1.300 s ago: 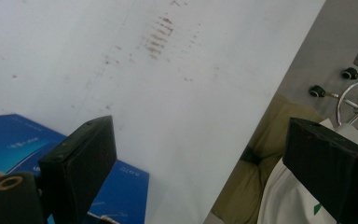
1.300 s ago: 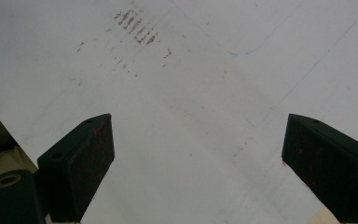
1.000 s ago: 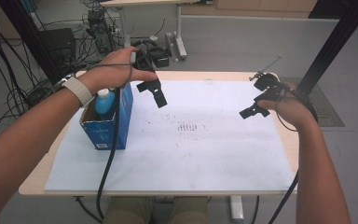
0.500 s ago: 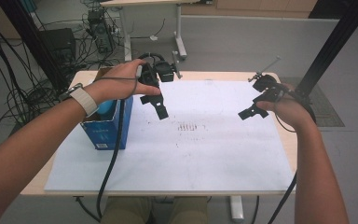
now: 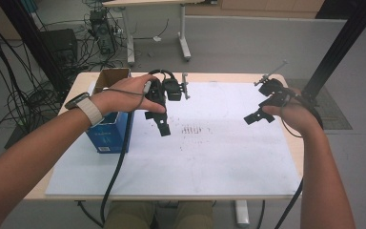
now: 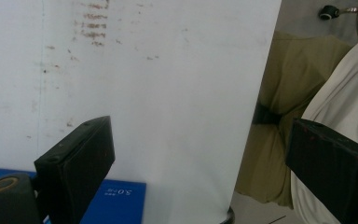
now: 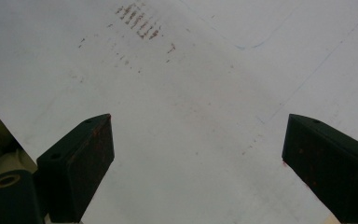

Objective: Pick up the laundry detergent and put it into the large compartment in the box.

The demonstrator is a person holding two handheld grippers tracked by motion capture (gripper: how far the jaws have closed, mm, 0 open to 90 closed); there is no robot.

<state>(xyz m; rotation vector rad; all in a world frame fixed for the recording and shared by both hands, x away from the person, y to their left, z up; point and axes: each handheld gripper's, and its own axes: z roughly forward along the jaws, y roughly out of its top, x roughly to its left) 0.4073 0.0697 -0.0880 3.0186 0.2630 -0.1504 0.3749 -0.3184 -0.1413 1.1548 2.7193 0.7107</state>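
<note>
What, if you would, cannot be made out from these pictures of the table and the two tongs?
- Inside of the blue box: high view, the left forearm and hand cover most of its open top.
- Print on the box: left gripper view, cut off by the bottom edge and too small to read.
- Brown marks on the white sheet: too small and blurred in all views to tell what they are.
- Left tongs: high view, partly behind the fingers.

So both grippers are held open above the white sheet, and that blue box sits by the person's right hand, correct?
Not quite. The blue box sits by the person's left hand, as the high view shows. The rest holds: the left gripper and right gripper are open above the white sheet.
</note>
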